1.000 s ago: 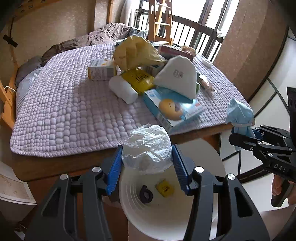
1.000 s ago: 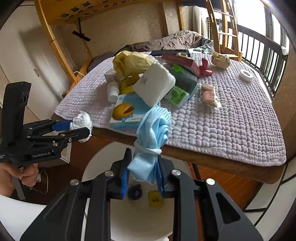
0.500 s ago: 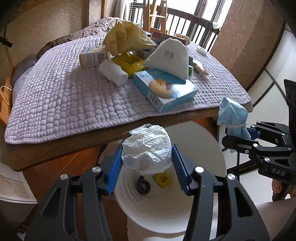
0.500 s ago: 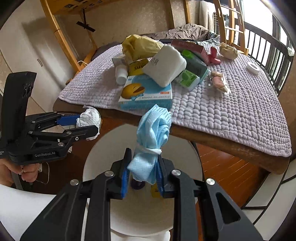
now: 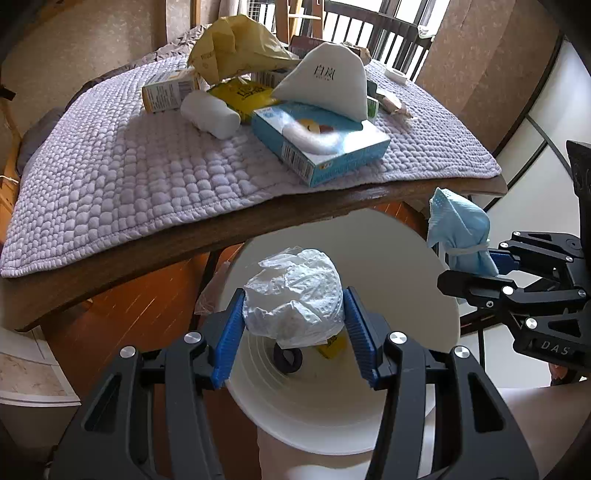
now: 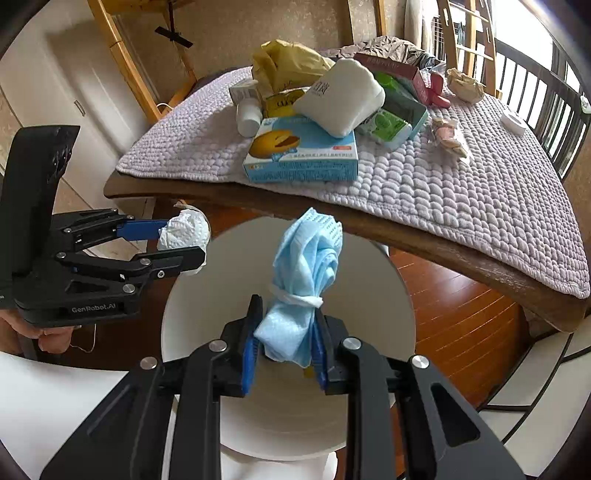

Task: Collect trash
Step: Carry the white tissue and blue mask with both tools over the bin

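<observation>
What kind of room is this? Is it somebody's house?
Probably a room in a home. A table with a quilted lilac cloth holds household clutter, the floor is wood, and a wooden bunk frame stands by the wall.

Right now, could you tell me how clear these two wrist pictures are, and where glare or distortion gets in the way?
Left wrist view: sharp on the crumpled white tissue wad; fisheye bends the wooden table edge; daylight behind the dark railing is bright. Right wrist view: sharp on the bundled blue face mask; window at upper right is blown out; dark vignette in the corners.

White wad [image 5: 293, 295], blue mask [image 6: 304, 284] — over bin [image 6: 369, 266]
</observation>
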`<state>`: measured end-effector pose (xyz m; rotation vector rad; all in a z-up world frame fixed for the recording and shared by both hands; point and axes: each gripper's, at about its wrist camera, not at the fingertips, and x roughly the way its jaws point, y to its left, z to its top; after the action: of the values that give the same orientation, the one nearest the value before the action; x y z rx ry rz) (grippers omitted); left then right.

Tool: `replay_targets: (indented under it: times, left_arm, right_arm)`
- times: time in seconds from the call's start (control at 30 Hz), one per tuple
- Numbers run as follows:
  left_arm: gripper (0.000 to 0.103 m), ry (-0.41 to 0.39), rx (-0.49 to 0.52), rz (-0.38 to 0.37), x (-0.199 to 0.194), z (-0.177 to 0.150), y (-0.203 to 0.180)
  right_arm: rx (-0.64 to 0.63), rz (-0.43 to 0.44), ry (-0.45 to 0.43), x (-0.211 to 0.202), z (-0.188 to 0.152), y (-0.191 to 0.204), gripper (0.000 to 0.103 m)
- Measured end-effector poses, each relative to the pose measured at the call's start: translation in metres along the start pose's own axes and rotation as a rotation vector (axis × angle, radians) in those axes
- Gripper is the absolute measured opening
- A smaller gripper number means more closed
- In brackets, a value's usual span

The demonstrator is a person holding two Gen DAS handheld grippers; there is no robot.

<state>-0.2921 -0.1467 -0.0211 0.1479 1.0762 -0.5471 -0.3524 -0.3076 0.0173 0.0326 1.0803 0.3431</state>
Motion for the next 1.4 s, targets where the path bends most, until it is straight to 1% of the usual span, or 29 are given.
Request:
replay_targets:
  times: [0.63, 0.93, 1.03, 1.13, 1.4]
  left_arm:
    - [0.054, 0.082, 0.023, 0.002, 0.036, -0.003, -0.008]
    - [0.054, 0.111, 0.037, 0.013, 0.053, -0.005, -0.018]
    - [0.054, 0.118, 0.046, 0.019, 0.056, -0.015, -0.018]
    - [0.054, 0.125, 0.051, 0.025, 0.062, -0.017, -0.02]
    - [0.054, 0.143, 0.057, 0.036, 0.072, -0.018, -0.025]
  right_arm:
    - [0.011, -0.004, 0.068, 0.025, -0.014, -0.005, 0.025]
    - [0.009, -0.008, 0.096, 0.045, -0.012, -0.003, 0.025]
    - [0.012, -0.008, 0.104, 0.05, -0.012, -0.004, 0.025]
    - [0.013, -0.008, 0.109, 0.053, -0.013, -0.004, 0.025]
    - [0.021, -0.009, 0.125, 0.065, -0.013, -0.003, 0.025]
